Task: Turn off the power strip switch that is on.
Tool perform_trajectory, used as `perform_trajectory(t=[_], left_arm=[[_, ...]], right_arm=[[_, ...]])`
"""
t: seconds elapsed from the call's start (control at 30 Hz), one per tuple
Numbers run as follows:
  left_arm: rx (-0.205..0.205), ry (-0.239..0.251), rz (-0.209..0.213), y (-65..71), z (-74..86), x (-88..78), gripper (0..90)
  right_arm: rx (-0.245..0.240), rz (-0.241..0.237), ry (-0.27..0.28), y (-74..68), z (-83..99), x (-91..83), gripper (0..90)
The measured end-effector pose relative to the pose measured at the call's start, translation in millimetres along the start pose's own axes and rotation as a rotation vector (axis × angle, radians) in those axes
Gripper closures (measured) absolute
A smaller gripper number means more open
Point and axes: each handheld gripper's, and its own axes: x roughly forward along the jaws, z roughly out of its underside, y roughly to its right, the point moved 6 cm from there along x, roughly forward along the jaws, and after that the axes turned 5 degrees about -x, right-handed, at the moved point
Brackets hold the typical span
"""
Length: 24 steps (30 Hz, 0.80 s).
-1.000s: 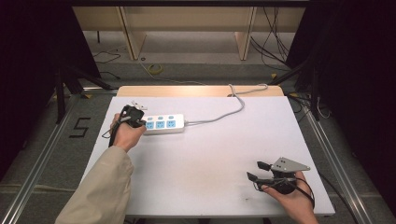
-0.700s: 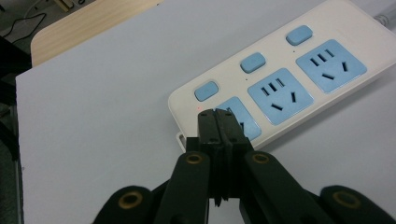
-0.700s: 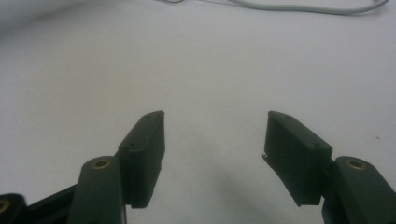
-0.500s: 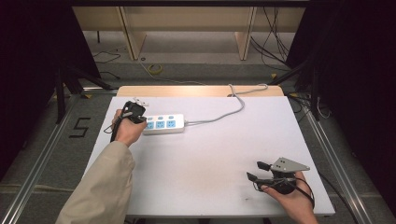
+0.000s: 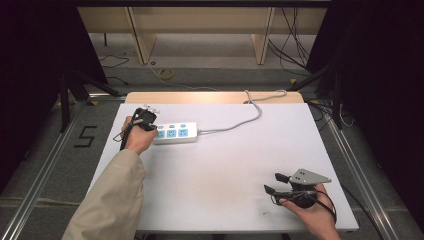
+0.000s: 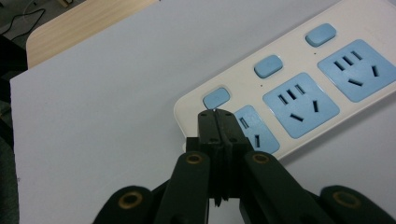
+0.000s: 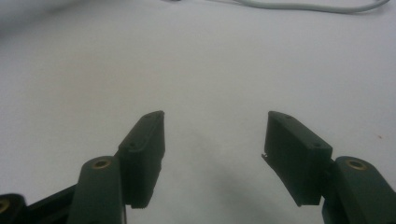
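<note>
- White power strip (image 5: 172,133) with three blue sockets and three blue rocker switches lies flat at the far left of the white surface (image 5: 225,165); its grey cable (image 5: 240,120) runs off the far edge.
- Left hand-held gripper (image 6: 218,113): jaws pressed together, nothing between them, tips at the end switch (image 6: 216,98) of the strip; contact cannot be confirmed.
- Right hand-held gripper (image 7: 210,135): jaws spread wide and empty, low over bare surface near the right front corner, well apart from the strip.
- Beige sleeve (image 5: 112,200) covers the left forearm.
</note>
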Motion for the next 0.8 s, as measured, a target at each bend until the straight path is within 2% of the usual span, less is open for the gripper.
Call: perform_trajectory(t=[0.57,0.8], left_arm=[[0.016,-0.014,0.005,-2.6,-13.0,5.3,89.8],[0.01,-0.014,-0.002,-5.1,-17.3,7.1,89.7]], right_arm=[[0.001,-0.001,-0.001,0.7,0.3,0.5,39.1],[0.001,-0.002,-0.002,0.7,0.5,0.6,39.1]])
